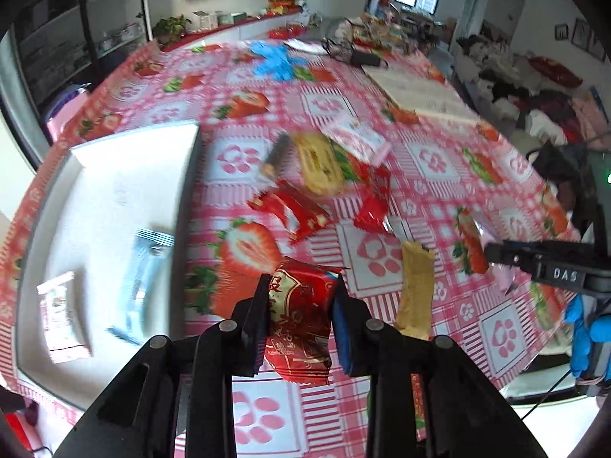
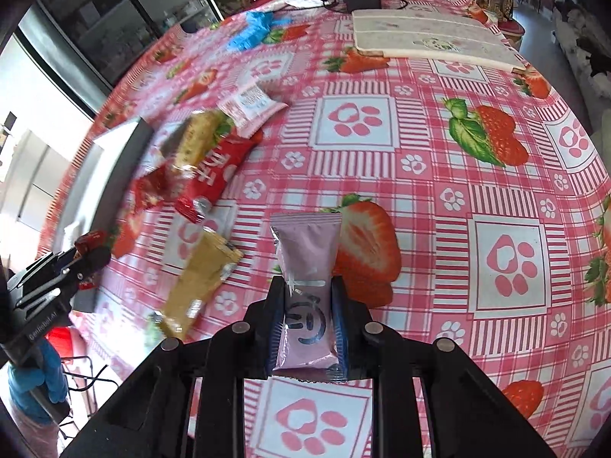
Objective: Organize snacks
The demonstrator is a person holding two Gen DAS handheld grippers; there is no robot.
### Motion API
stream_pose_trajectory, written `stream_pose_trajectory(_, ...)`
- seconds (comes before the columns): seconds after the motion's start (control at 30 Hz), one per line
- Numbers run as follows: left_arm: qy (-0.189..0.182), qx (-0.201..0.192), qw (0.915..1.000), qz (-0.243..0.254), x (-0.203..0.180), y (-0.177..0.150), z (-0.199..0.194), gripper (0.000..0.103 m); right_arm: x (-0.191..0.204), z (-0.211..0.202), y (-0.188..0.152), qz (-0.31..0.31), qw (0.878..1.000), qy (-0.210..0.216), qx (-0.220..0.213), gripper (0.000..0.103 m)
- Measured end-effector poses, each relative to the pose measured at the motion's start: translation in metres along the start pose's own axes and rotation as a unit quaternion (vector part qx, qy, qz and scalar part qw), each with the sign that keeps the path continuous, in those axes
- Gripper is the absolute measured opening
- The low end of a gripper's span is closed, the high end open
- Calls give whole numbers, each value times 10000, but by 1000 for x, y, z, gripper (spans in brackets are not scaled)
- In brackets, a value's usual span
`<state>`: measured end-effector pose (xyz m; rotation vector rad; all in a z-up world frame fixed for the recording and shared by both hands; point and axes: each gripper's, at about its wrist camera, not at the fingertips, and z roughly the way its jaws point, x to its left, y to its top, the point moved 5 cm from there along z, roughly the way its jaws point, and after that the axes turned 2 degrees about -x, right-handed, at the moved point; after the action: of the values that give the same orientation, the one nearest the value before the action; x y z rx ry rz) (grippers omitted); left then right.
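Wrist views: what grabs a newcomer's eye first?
The left hand-held gripper clamps a red snack packet above the strawberry-print tablecloth. The right hand-held gripper pinches a pink packet. A heap of loose snacks lies mid-table beside a white tray.

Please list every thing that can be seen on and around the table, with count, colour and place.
red snack packet: 1, red, held between left jaws
pink snack packet: 1, pale pink, held between right jaws
tan bar: 1, golden tan, lying on cloth between the two grippers
snack pile: several, red, yellow, pink-white, mid-table beside tray
white tray: 1, white, left side of table
packets in tray: 2, pale blue and white, inside tray
tablecloth: 1, pink check with strawberries, covers table
blue gloves: a heap, blue, far end
left gripper: 1, black, shut
right gripper: 1, black, shut
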<state>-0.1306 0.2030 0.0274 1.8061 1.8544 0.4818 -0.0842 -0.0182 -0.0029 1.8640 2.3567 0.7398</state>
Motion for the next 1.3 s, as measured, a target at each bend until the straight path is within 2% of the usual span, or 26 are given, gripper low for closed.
stream_pose_trajectory(0.3, 85, -414, 9986, -314, 53, 39, -61, 32, 49, -21, 22, -188, 9982, 535, -214, 25)
stream_pose_trajectory(0.47, 282, -688, 9962, -447, 91, 54, -96, 32, 106, -24, 38, -588, 9941, 873, -249, 25)
stream_pose_trajectory(0.63, 611, -854, 9932, -513, 130, 60, -114, 32, 173, -18, 52, -996, 9871, 1244, -171, 25)
stream_pose_trajectory(0.77, 747, -794, 9919, -655, 154, 55, -107, 32, 223, -7, 61, -1346, 9805, 1431, -93, 25)
stream_pose_trajectory(1.0, 810, -472, 9913, -924, 184, 31, -71, 32, 305, 30, 69, -1824, 9686, 1678, 194, 25)
stream_pose_trajectory(1.1, 765, -292, 9910, -1055, 193, 20, -55, 32, 328, 48, 67, -1945, 9658, 1678, 358, 25)
stream_pose_trajectory(1.3, 769, -3, 9908, -1118, 201, 1, -27, 32, 349, 78, 66, -2030, 9638, 1614, 626, 25)
